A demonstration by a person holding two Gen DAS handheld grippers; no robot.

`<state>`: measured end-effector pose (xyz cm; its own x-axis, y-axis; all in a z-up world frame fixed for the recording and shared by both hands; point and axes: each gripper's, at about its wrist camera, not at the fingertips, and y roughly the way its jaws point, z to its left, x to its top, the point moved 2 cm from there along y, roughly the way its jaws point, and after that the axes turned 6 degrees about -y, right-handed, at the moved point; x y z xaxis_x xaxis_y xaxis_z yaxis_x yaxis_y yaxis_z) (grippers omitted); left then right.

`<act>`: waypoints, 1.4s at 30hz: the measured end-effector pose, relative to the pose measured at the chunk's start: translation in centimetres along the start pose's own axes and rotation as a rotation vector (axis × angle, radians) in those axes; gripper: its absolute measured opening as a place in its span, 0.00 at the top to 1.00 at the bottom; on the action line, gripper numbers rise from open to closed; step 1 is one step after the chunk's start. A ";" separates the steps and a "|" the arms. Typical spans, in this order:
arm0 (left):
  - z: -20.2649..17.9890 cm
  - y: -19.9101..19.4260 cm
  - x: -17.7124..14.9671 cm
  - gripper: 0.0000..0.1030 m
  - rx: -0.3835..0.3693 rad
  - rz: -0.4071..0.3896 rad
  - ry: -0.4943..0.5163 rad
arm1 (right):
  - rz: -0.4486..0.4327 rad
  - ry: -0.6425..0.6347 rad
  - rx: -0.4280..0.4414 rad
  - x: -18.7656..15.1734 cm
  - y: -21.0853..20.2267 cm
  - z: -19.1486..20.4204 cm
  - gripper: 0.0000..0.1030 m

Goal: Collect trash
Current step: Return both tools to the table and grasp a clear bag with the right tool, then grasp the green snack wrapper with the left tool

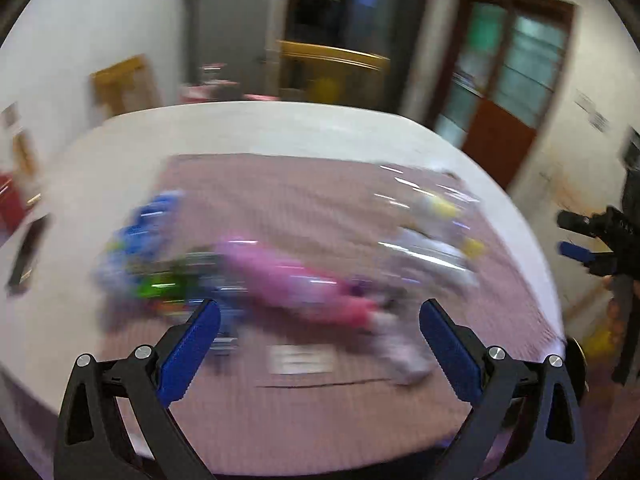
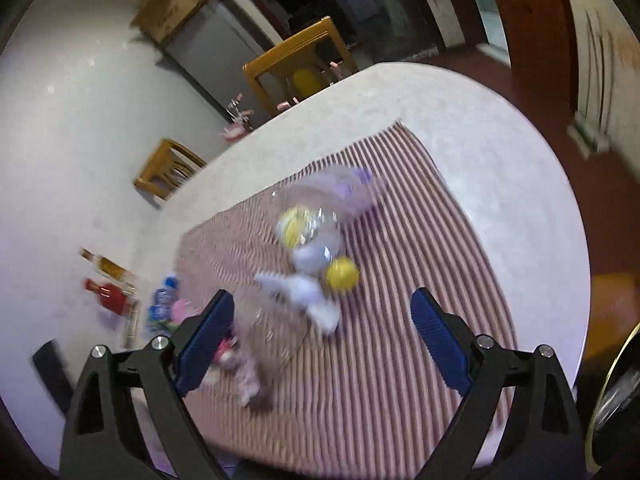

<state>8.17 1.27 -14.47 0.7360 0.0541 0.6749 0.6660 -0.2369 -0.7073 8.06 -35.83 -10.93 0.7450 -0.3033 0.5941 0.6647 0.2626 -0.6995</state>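
Note:
Both views are blurred by motion. Trash lies on a striped pink mat (image 1: 280,192) (image 2: 420,240): a pink wrapper (image 1: 288,276), a blue wrapper (image 1: 148,220), something green (image 1: 160,286), and clear plastic bottles with yellow caps (image 1: 436,224) (image 2: 316,240). My left gripper (image 1: 320,316) hangs open just short of the pink wrapper, holding nothing. My right gripper (image 2: 322,312) is open above the clear bottles, empty. The right gripper (image 1: 592,244) also shows at the far right edge of the left wrist view. The blue wrapper (image 2: 160,304) and pink wrapper (image 2: 182,310) lie left of the bottles.
The mat sits on a round white table (image 1: 280,128) (image 2: 480,140). A white paper slip (image 1: 300,358) lies near me. A red bottle (image 2: 108,296) and an amber bottle (image 2: 108,266) lie at the table's left, with a dark flat object (image 1: 28,254). Wooden chairs (image 2: 296,60) stand beyond.

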 end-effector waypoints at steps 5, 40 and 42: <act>8.3 -1.0 1.0 0.06 0.102 -0.040 -0.172 | 0.012 -0.356 -0.154 4.9 5.2 4.4 0.12; 10.1 5.0 0.0 0.06 0.136 0.105 -0.079 | 0.218 -0.221 0.034 11.1 13.9 1.4 0.98; 9.0 6.0 0.1 0.06 0.145 0.097 -0.045 | 0.197 -0.218 0.047 11.0 13.0 1.8 0.98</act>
<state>13.30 8.57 -20.56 0.7999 0.0817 0.5946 0.6002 -0.1013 -0.7935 25.02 -34.14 -12.79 0.8513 -0.0397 0.5232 0.5038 0.3405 -0.7939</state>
